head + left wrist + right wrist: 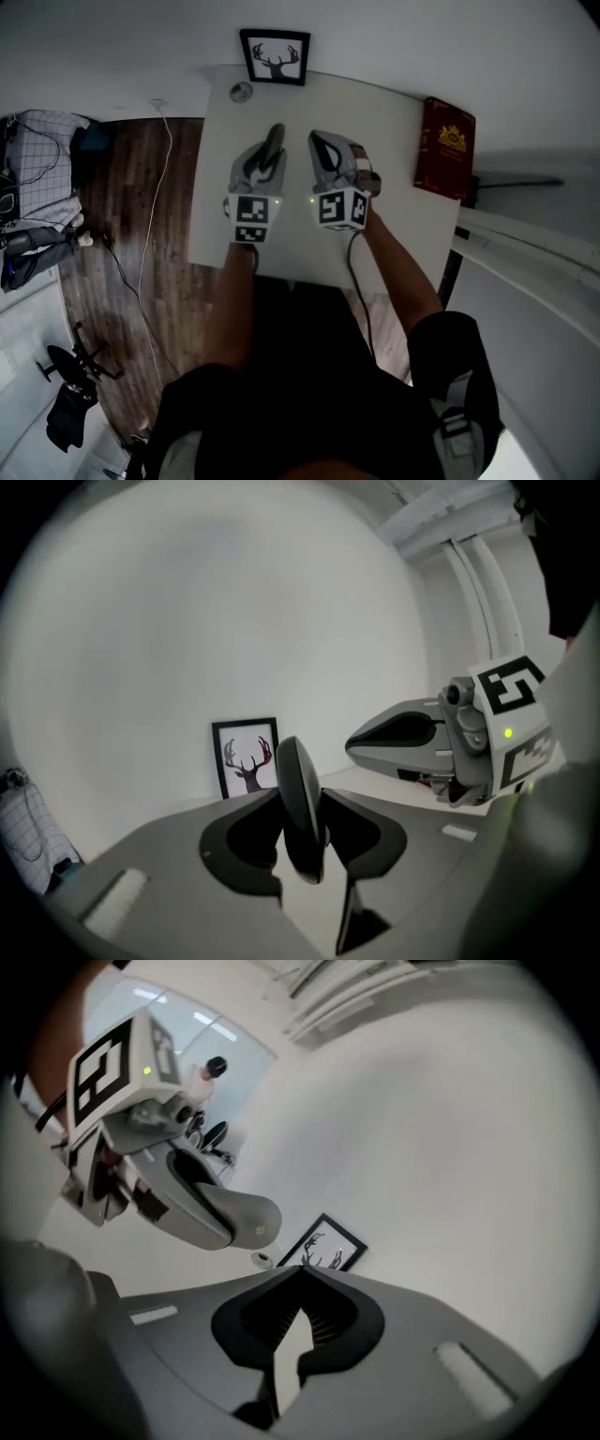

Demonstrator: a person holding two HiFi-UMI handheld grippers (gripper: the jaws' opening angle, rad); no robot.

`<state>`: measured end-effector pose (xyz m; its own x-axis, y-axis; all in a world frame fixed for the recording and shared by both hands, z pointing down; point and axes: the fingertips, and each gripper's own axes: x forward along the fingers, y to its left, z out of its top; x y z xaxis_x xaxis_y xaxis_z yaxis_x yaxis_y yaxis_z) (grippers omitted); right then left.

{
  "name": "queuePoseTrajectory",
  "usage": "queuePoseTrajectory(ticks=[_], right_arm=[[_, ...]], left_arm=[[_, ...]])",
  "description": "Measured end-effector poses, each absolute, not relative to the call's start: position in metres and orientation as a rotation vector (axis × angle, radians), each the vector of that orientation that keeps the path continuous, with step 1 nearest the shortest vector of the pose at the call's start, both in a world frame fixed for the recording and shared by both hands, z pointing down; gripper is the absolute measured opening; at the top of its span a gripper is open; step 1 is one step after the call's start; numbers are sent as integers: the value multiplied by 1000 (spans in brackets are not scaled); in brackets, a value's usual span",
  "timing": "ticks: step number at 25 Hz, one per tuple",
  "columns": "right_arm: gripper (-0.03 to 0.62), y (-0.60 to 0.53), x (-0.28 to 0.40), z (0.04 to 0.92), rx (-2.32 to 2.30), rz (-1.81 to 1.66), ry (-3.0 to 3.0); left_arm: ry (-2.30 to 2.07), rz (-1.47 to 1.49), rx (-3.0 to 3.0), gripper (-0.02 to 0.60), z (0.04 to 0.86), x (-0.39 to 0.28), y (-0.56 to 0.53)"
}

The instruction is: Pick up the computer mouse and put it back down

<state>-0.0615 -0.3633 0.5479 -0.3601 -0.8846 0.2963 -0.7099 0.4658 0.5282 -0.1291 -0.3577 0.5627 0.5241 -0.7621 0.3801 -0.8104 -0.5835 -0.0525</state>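
A dark computer mouse stands on edge between the pads of my left gripper, which is shut on it. In the head view the mouse shows as a dark sliver at the tip of the left gripper, over the white table. My right gripper hovers just to the right of it, apart from the mouse. Its jaws meet at the tips with nothing between them. Each gripper shows in the other's view: the right gripper and the left gripper.
A framed deer picture leans on the wall at the table's far edge, with a small round object beside it. A dark red book lies at the table's right side. A white cable runs over the wooden floor at left.
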Motion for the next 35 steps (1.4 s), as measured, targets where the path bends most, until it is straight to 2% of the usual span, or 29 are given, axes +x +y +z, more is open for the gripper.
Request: queuePoseTrajectory(ticks=[4,8,22,35], right_arm=[[15,-357,-44,524,1522,-141,-2283],[15,-345,-37,497,1632,-71,-2357],[15,-302,-43,429,1753,-189,-2462],[15,-253,-48,362,1931,-316,-2369]], left_arm=[[-1477,457,2625,133,535,-124,-355],[-1584,353,2615,133,509,-121,-347],[-1693,118,2613,133,440,-120,-310],[-1577,-61,2793,133,360,-128,-270]])
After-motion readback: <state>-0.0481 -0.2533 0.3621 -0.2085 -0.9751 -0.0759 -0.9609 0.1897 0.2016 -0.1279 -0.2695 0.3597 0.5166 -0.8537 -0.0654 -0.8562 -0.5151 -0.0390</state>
